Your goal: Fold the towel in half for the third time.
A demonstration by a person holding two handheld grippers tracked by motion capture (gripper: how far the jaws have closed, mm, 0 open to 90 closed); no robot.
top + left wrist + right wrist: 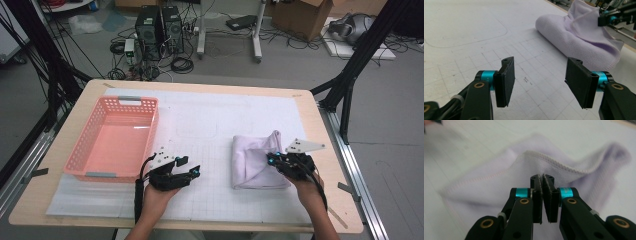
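A pale lilac cloth (255,160) lies folded on the white gridded mat (210,125), right of centre. My right gripper (271,159) is at the cloth's right side and holds a corner of it lifted. In the right gripper view the jaws (542,180) are shut on the cloth's stitched hem, and the rest of the cloth (499,187) drapes away behind them. My left gripper (192,172) rests low over the mat, left of the cloth. Its jaws (539,82) stand open with nothing between them, and they face the cloth (579,42) and the right gripper (602,20).
A pink plastic basket (150,135) with perforated walls sits at the mat's left side, close beside my left hand. The wooden table (320,125) ends just right of the cloth. Computer towers (160,32), cables and a cardboard box (300,15) are on the floor beyond.
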